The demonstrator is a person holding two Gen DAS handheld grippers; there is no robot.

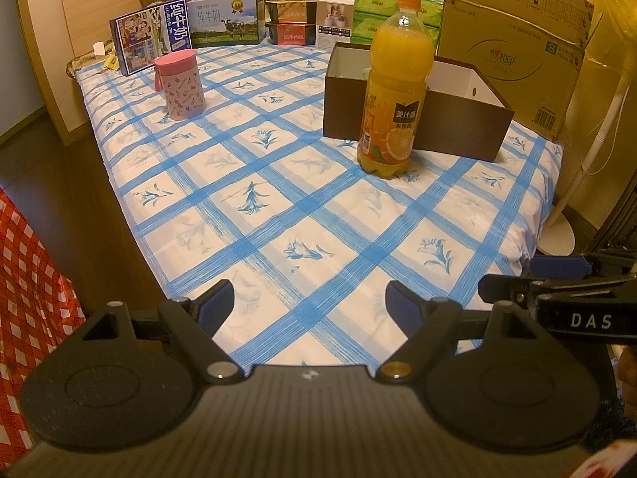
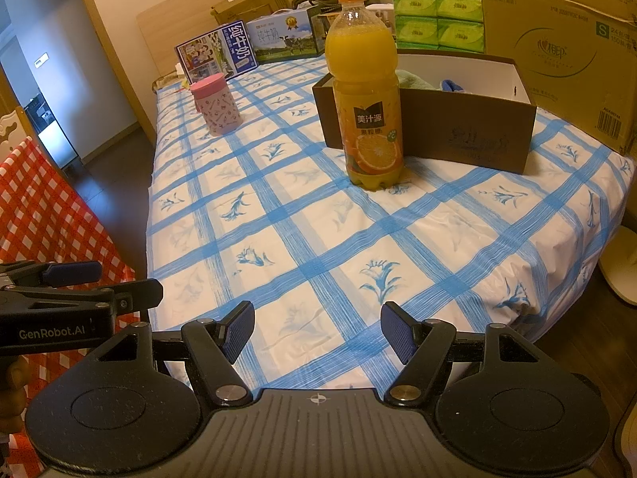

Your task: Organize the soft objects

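Two grippers hovered side by side over the near edge of the desk [image 1: 278, 215], both tilted down toward its blue-checked cloth [image 2: 318, 239]. My left gripper [image 1: 308, 304] held its fingers [image 1: 217, 298] wide apart with only cloth showing between them. My right gripper [image 2: 317, 332] kept its fingers [image 2: 239, 332] apart too, somewhat narrower, and gripped nothing. In the left wrist view the right gripper's body reached in from the right edge; in the right wrist view the left gripper's body reached in from the left edge, with part of my hand [image 2: 14, 382] under it.

Well ahead of both, an orange juice bottle [image 1: 396, 87] stood upright just in front of an open brown box [image 2: 469, 135]. Inside that box, seen from the right wrist, lay the soft things: a pale green cloth [image 2: 414, 77] and a blue cloth [image 2: 452, 85], mostly hidden by the wall. A pink lidded cup [image 1: 181, 83] stood upright farther left, well apart from the box. Milk cartons [image 1: 191, 28] and a large cardboard box [image 1: 513, 51] lined the far side.
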